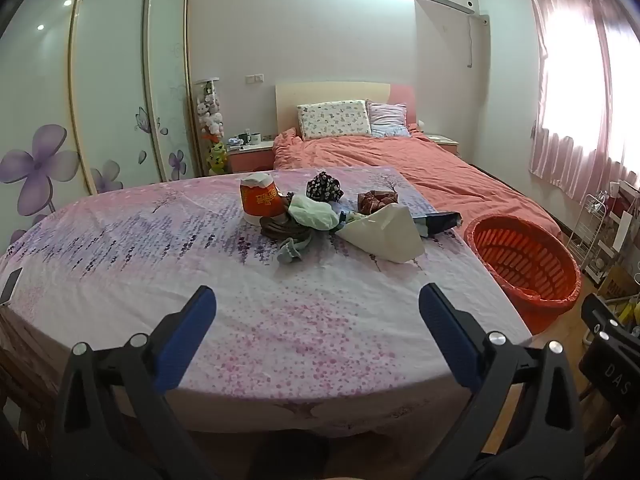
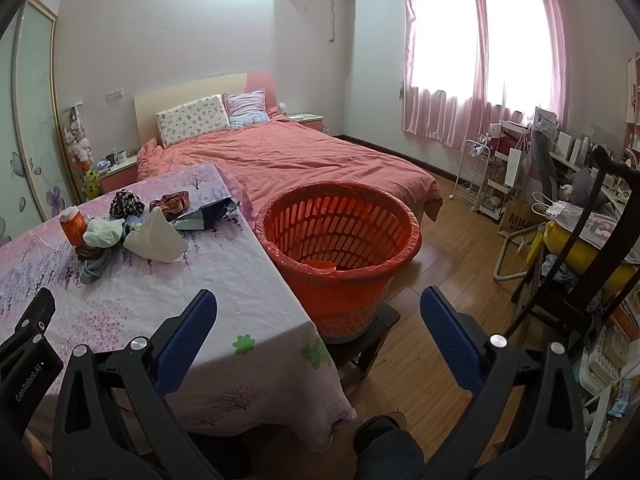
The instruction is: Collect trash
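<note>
A pile of trash lies on the far middle of the cloth-covered table (image 1: 224, 304): an orange paper cup (image 1: 261, 199), a crumpled pale green bag (image 1: 314, 212), a cream bag (image 1: 386, 232), a dark foil packet (image 1: 438, 222) and dark patterned scraps (image 1: 324, 188). The pile also shows in the right wrist view, with the cup (image 2: 73, 226) and the cream bag (image 2: 156, 236). An orange slotted basket (image 2: 338, 256) lined with a red bag stands on a low stool right of the table; it shows in the left wrist view (image 1: 524, 268). My left gripper (image 1: 318, 320) is open and empty over the table's near edge. My right gripper (image 2: 318, 320) is open and empty near the table corner, before the basket.
A bed (image 2: 288, 156) with a salmon cover lies behind the table. A dark wooden chair (image 2: 592, 248), a white rack (image 2: 476, 176) and cluttered shelves stand at the right. A phone (image 1: 10, 284) lies at the table's left edge. A wardrobe (image 1: 108, 92) lines the left wall.
</note>
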`<state>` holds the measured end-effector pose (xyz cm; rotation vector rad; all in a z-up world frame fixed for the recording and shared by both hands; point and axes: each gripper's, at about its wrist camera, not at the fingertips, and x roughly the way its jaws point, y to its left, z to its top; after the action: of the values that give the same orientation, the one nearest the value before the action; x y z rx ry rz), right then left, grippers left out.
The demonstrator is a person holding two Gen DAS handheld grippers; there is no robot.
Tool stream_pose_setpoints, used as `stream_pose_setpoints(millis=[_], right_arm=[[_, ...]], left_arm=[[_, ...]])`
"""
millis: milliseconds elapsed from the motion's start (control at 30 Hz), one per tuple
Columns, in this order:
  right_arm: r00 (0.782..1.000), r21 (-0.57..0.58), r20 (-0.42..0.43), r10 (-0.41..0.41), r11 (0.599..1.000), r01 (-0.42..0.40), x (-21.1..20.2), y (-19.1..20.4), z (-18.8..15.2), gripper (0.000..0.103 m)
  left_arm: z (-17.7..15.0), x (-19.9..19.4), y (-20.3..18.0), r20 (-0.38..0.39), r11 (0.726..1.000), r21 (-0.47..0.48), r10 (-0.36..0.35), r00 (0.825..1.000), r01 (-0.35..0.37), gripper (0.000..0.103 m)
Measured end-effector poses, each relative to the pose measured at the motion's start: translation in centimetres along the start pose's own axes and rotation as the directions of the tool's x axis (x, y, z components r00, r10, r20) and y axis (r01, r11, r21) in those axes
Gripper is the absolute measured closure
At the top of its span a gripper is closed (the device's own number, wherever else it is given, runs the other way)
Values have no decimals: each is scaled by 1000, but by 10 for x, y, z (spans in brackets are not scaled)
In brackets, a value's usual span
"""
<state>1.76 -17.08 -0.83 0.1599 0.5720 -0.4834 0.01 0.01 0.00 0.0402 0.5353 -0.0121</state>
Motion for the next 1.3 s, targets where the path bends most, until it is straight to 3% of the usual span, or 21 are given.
stream_pose_setpoints(millis=[1300], right_arm=[[1000,2,0,1,1000,-1,-1,0,0,2]], left_arm=[[0,0,0,2,1000,2,1,1000,-1,4]])
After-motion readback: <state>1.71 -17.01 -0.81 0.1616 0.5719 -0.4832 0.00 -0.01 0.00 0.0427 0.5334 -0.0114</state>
